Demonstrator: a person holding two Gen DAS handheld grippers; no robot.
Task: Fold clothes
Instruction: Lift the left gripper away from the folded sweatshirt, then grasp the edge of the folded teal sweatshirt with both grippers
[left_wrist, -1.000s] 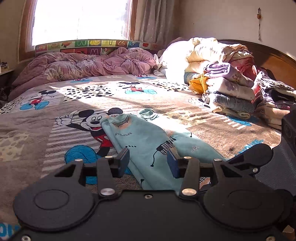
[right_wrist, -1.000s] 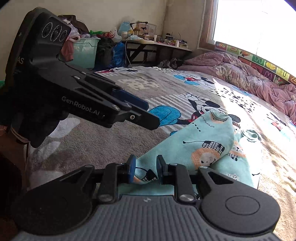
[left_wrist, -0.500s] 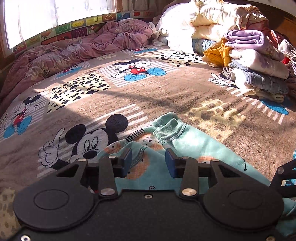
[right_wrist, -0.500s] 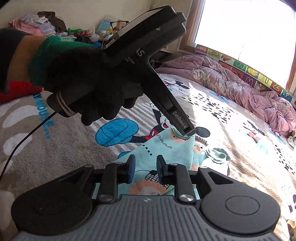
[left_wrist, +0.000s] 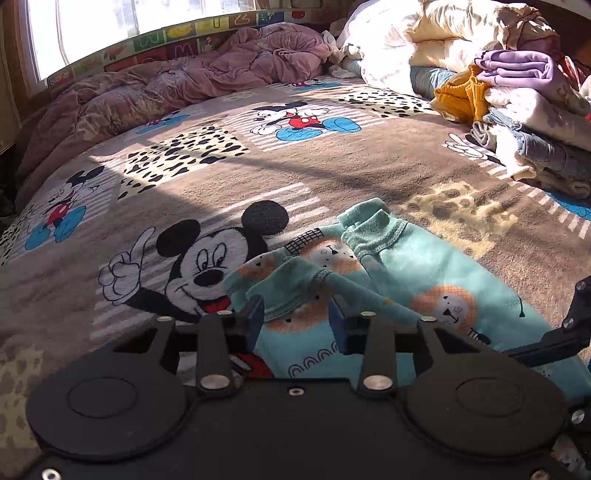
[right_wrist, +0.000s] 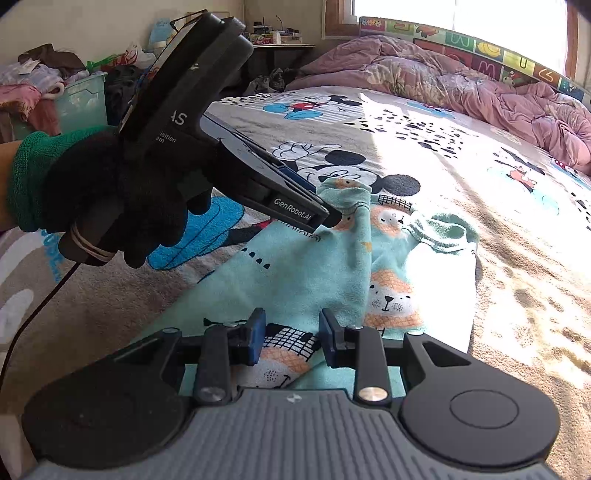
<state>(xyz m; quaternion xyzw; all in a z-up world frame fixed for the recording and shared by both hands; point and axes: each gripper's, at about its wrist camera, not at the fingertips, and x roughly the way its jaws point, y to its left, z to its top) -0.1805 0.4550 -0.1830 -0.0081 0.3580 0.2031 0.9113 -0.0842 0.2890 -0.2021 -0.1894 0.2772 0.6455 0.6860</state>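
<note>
Teal trousers (left_wrist: 417, 280) with lion prints lie on the bed (left_wrist: 332, 166), on a brown cartoon-mouse blanket. Left wrist view: left gripper (left_wrist: 297, 321) sits low over the near cuff; jaws stand partly apart and are opening, a raised fold of the cuff lies between the blue pads (left_wrist: 255, 317), and no pad presses on it. A stack of folded clothes (left_wrist: 524, 122) sits at far right of the bed, well apart from the trousers. A pink quilt (left_wrist: 177, 85) is bunched along the window side.

Right wrist view: right gripper (right_wrist: 291, 339) is over the trousers' near end, jaws narrow and opening, printed cloth showing in the gap, pads not clamped. The left gripper, held by a black-gloved hand (right_wrist: 122, 195) with a green cuff, has its tip at the lifted trouser cuff (right_wrist: 347, 195). A green bin (right_wrist: 83, 99) of clothes stands beyond the bed.
</note>
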